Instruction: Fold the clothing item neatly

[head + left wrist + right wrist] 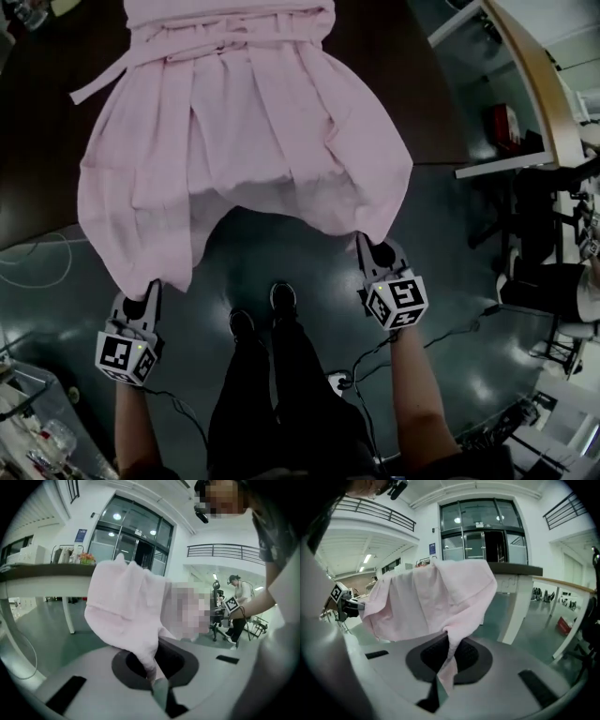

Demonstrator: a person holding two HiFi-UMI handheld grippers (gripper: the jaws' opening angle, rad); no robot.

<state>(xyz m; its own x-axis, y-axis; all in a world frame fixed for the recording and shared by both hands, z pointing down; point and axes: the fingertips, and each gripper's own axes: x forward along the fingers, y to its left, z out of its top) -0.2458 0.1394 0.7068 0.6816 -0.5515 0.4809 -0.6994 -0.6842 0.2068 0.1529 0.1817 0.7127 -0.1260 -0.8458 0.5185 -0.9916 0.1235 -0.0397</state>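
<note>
Your left gripper (150, 291) has its jaws closed tight on the left corner of the hem of the pink garment (244, 141). In the left gripper view, a pinch of the pale fabric runs down into the dark throat between the jaws. Your right gripper (370, 248) is clamped the same way on the right corner of the hem, and its own view shows a narrow fold of cloth caught between the closed jaws.

The garment is pleated, with a tie band (98, 82) trailing out to the left at the waist. Its upper part lies flat on the dark desk (37, 150). Its lower part reaches past the near edge of the desk and hangs between your two grippers, above the glossy grey-green floor (469, 281). The hem sags in a shallow arc between the two held corners, and the cloth bunches into folds just above each grip.

Your shoes (284, 298) stand on the floor below the hem, between the grippers.

The only print near your hands is the black-and-white square pattern on the marker cubes (398, 302). In the right gripper view, a small blue sign (433, 549) hangs beside the glass doors (480, 541), and its writing is too small to read. The garment shows no readable tag from any of these angles.
</note>
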